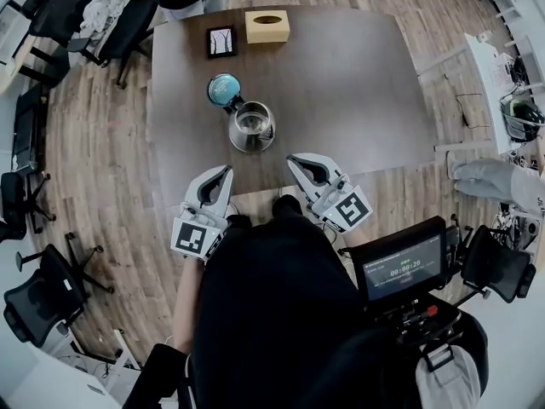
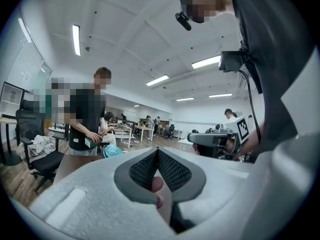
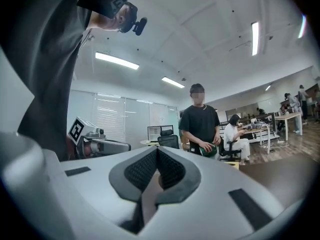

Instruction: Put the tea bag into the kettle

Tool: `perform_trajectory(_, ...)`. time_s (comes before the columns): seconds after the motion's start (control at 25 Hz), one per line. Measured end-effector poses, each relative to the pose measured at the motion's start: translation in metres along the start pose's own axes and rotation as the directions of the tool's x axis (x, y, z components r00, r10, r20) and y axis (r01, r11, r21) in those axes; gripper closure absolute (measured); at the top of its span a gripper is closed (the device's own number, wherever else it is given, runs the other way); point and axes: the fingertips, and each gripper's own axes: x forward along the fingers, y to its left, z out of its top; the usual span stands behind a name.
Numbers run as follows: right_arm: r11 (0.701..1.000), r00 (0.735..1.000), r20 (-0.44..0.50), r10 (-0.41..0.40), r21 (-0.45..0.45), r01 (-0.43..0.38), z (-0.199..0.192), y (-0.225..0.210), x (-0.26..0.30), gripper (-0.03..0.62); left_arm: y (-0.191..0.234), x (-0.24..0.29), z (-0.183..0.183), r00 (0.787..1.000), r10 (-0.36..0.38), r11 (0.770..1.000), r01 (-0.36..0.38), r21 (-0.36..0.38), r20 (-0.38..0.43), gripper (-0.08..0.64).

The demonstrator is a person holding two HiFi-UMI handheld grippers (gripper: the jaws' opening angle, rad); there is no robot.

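A steel kettle (image 1: 251,127) stands open on the dark table (image 1: 358,83), its teal lid (image 1: 224,89) lying just behind it. I see no tea bag in any view. My left gripper (image 1: 227,169) and right gripper (image 1: 291,158) hover at the table's near edge, both pointing toward the kettle, one on each side. Both are shut with the jaws meeting at their tips and nothing held. In the left gripper view the left gripper (image 2: 157,151) looks over the teal lid (image 2: 111,151). The right gripper view shows the right gripper (image 3: 157,151) with pads pressed together.
A tissue box (image 1: 267,25) and a small black frame (image 1: 221,42) sit at the table's far end. A person (image 3: 202,126) stands there holding a green packet (image 3: 207,149). Office chairs (image 1: 128,24) stand at the left. A monitor rig (image 1: 402,267) is at my right.
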Motion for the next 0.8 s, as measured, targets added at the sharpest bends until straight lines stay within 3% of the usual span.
perform_trajectory(0.8,0.999,0.999,-0.047,-0.024,-0.032,0.022,-0.016,-0.011,-0.007,0.589,-0.008,0.021,-0.006,0.997,-0.032,0.999,0.033,0.007,-0.074,0.568)
